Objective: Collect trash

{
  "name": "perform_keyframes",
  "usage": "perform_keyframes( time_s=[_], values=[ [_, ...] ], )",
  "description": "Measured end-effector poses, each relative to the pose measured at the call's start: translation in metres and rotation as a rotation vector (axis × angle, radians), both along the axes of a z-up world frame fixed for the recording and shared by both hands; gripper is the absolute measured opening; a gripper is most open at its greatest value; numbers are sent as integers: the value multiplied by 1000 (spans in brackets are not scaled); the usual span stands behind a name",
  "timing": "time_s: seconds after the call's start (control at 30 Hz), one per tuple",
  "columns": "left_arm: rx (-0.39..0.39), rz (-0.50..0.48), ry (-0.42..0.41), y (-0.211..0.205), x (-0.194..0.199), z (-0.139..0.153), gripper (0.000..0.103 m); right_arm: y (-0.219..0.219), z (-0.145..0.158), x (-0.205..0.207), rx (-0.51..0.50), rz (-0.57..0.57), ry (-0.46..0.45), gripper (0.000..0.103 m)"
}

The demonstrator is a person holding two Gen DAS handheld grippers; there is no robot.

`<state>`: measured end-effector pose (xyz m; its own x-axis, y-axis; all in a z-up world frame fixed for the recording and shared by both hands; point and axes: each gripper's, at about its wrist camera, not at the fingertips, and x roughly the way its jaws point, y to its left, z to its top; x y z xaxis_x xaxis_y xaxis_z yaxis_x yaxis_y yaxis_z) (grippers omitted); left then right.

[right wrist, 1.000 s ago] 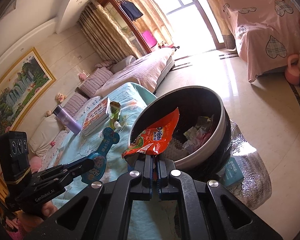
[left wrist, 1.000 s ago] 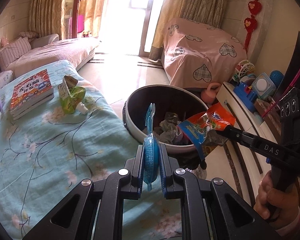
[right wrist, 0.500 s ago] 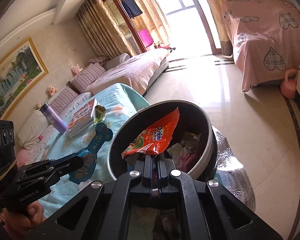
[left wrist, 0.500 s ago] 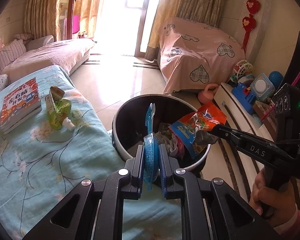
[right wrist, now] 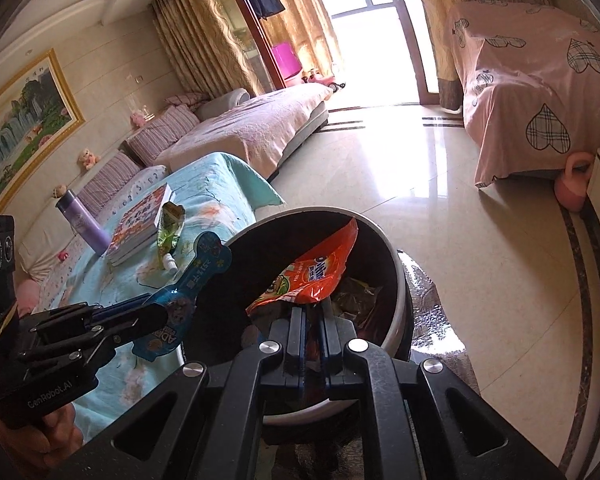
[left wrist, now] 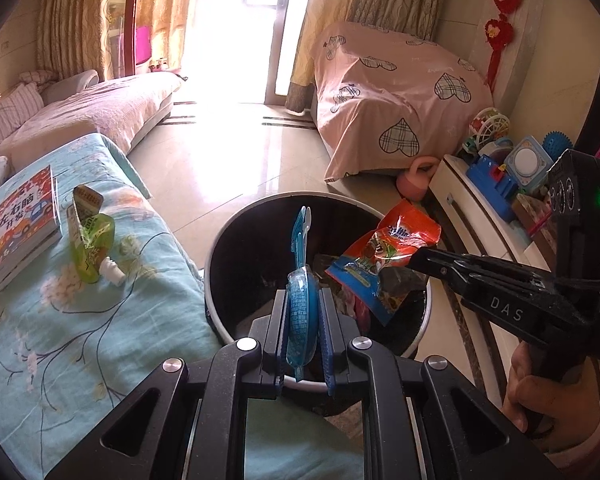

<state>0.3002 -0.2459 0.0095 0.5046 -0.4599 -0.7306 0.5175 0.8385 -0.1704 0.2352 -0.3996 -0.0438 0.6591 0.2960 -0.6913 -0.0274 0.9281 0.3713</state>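
The left tool (left wrist: 303, 316) is pinching a flat blue packet (left wrist: 300, 280) edge-on between its pads, the packet's bone-shaped top sticking up past the fingertips. The packet hangs over the open mouth of the round trash bin (left wrist: 228, 248), above its near rim. From the right wrist view the same packet (right wrist: 192, 284) shows its printed face, held out at the bin's left edge.

The right tool (right wrist: 311, 320) has an orange snack bag (right wrist: 320, 268) between its pads, and its jaws are opening; the bag still sits in the gap, its crumpled upper part leaning over the bin's interior. In the left wrist view that bag (left wrist: 384, 252) hangs above the bin's right side, the person's hand (left wrist: 540, 392) wrapped around the tool's handle.

Inside the bin (right wrist: 396, 280) lie crumpled wrappers. Just left of the bin stands a surface covered with a light blue floral cloth (left wrist: 80, 320). On it lie a green drink pouch (left wrist: 90, 240), a book (left wrist: 20, 224) beside it, and farther back a purple bottle (right wrist: 82, 224).
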Motion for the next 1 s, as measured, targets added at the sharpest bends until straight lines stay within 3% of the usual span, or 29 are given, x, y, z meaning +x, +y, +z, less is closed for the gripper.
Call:
perform_keyframes(
  time_s=[0.13,0.17,0.2,0.27,0.33,0.47,0.63,0.8,1.0],
  values=[
    [-2,5,29,-2,9,-4,15,-2,-1,5,13,5,11,10],
    [-1,14,40,-1,11,-6,17,-1,-1,5,15,3,13,15],
    [-3,22,44,-1,13,-6,20,-2,-1,5,21,-1,13,31],
    [-16,28,44,1,13,-4,24,-5,0,5,30,-8,6,53],
    [-17,39,33,4,11,-2,37,-8,2,3,35,-16,-2,53],
    [-34,64,17,17,1,1,44,-10,7,-6,52,-29,-17,56],
    [-58,108,32,47,-18,-3,57,-3,14,-21,73,-31,-41,69],
    [-88,171,52,85,-49,-6,58,16,20,-43,111,-25,-63,86],
    [-127,246,42,128,-93,-2,62,49,26,-79,127,-2,-96,94]
  ],
)
